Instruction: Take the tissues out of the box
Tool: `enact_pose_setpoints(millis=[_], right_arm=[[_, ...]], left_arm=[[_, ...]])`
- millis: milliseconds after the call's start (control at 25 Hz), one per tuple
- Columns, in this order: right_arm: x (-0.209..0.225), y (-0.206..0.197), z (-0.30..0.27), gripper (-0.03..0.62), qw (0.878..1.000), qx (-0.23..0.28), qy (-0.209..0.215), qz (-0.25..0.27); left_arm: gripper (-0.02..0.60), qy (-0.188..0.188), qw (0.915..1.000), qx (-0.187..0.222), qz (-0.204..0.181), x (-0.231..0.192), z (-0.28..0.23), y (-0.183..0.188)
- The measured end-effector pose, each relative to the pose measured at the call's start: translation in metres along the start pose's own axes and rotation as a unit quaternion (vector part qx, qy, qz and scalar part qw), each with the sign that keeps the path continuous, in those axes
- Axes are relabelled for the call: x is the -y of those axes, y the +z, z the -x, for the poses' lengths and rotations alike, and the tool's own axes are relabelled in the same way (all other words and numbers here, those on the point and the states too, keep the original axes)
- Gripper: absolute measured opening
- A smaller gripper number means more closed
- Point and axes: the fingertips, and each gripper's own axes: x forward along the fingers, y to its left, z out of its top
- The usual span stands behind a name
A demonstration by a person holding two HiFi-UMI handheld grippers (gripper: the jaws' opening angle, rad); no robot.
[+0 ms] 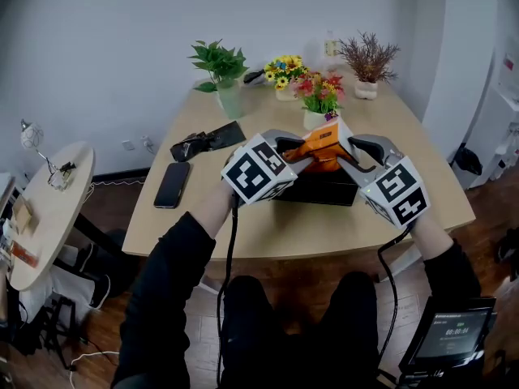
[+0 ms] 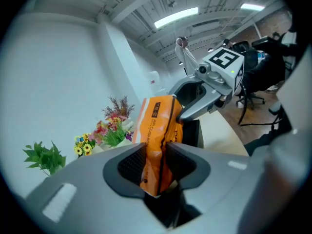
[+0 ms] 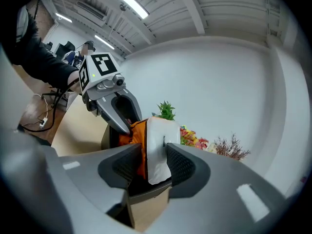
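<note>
Left gripper [image 2: 156, 161] and right gripper [image 3: 153, 163] each clamp one end of the orange tissue pack [image 1: 321, 147]. The grippers largely hide the black box [image 1: 312, 191] beneath.

Pale wood table [image 1: 324, 227], white wall [image 1: 122, 55] (brown wood floor [image 1: 113, 197] below)

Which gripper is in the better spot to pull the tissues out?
Right, probably: the right gripper pinches the white end, while the left gripper clamps the orange tissue pack steady.

An office — ceiling strip lights [image 2: 176, 16], a meeting table [image 1: 243, 217], potted plants [image 1: 219, 65].
</note>
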Motion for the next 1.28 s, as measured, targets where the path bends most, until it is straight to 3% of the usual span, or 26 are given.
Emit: enact_pose_setpoints(millis=[240, 520, 720, 1280], right_arm=[[0.012, 0.057, 0.026, 0.17, 0.996, 0.061, -0.034, 0.059], [0.01, 0.1, 0.045, 0.169, 0.988, 0.108, -0.058, 0.093], [-0.012, 0.117, 0.052, 0.169, 0.984, 0.113, -0.047, 0.128], [-0.082, 0.143, 0.007, 0.167, 0.981, 0.158, 0.019, 0.11]], left_arm=[[0.11, 0.07, 0.9955, 0.019, -0.06, -0.013, 0.043, 0.045], [0.11, 0.106, 0.9885, 0.032, -0.103, -0.017, 0.08, 0.073], [0.109, 0.125, 0.9865, 0.037, -0.099, -0.01, 0.106, 0.067], [0.109, 0.162, 0.9848, -0.009, -0.061, -0.013, 0.165, 0.0]])
